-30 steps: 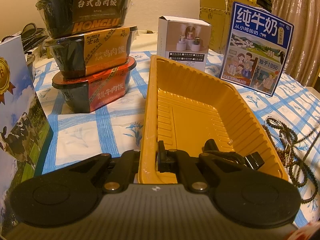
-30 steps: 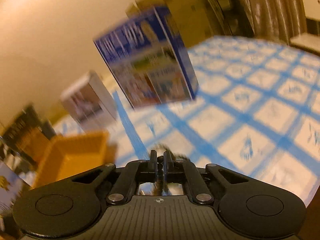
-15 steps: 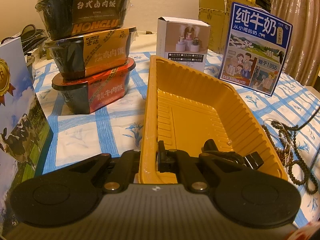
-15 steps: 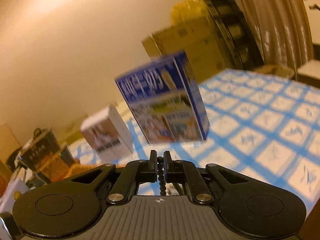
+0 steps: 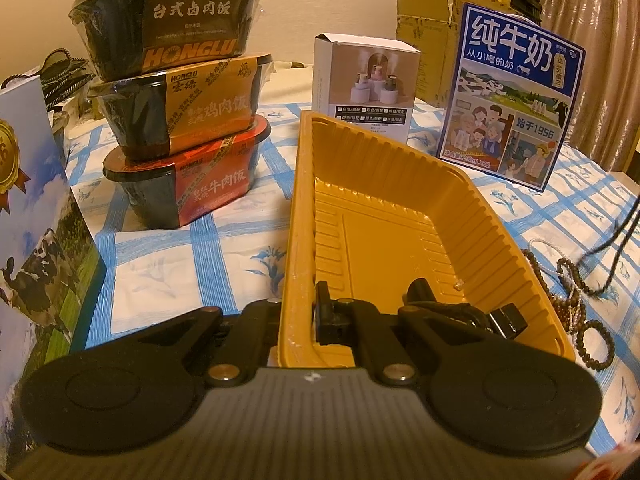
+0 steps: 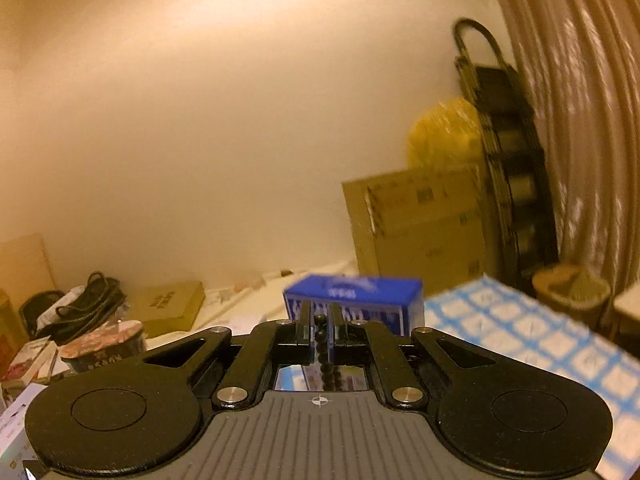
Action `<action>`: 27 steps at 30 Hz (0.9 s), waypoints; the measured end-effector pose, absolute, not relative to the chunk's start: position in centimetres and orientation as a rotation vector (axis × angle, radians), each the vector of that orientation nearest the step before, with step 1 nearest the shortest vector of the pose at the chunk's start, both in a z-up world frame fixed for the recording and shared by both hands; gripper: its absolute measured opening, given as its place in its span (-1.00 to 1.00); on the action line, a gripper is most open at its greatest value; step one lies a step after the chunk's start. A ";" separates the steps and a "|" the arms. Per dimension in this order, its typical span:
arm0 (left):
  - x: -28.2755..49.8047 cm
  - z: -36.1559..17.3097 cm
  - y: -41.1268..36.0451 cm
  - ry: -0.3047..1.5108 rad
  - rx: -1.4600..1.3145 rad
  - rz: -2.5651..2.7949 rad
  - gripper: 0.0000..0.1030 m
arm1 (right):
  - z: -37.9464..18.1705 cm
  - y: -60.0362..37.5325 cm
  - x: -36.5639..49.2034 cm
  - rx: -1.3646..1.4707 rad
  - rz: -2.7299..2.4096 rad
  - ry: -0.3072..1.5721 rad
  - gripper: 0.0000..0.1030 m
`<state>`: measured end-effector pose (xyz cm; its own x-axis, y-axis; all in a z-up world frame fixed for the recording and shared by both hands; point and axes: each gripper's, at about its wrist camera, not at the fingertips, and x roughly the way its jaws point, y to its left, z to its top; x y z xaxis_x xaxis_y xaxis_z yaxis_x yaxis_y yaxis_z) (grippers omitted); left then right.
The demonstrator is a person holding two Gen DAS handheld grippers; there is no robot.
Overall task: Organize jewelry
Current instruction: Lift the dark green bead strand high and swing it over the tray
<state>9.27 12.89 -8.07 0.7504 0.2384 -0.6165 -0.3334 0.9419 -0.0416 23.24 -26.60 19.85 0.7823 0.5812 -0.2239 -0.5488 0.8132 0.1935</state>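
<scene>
A yellow plastic tray (image 5: 384, 216) lies on the blue-checked tablecloth. My left gripper (image 5: 310, 316) is shut on its near left wall, with one finger (image 5: 325, 312) showing inside the tray. A black clip-like piece (image 5: 460, 312) rests in the tray's near end. Brown bead strands (image 5: 568, 292) are heaped on the cloth right of the tray, and one dark strand (image 5: 618, 232) rises from the heap toward the right edge. In the right wrist view, my right gripper (image 6: 320, 326) is shut on a dark bead strand (image 6: 320, 334), held high above the table, and the strand hangs below the fingers.
Three stacked meal bowls (image 5: 180, 120) stand left of the tray. A white box (image 5: 364, 84) and a blue milk box (image 5: 512, 100) are behind it. A cow-print box (image 5: 32, 240) fills the left edge. Cardboard boxes (image 6: 416, 220) and a curtain (image 6: 580, 120) are beyond the table.
My right gripper has risen with the bead strand, its view swinging from the tablecloth up to the wall. In the left wrist view the strand lifts off the heap. The left gripper stays still.
</scene>
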 end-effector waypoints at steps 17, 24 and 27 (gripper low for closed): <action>9.4 -8.0 12.9 0.651 -0.146 0.312 -0.93 | 30.1 -20.6 22.1 0.010 0.867 0.216 -0.89; 9.5 -7.9 12.9 0.651 -0.142 0.311 -0.93 | 30.3 -16.0 22.2 0.064 1.012 0.231 -0.89; 9.5 -7.9 12.9 0.651 -0.143 0.311 -0.93 | 29.2 -13.5 22.5 0.063 1.062 0.274 -0.89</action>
<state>9.53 12.90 -7.88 0.7511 0.2395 -0.6152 -0.3283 0.9440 -0.0333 22.47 -13.47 29.16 0.4568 0.8686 -0.1919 -0.8531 0.4889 0.1824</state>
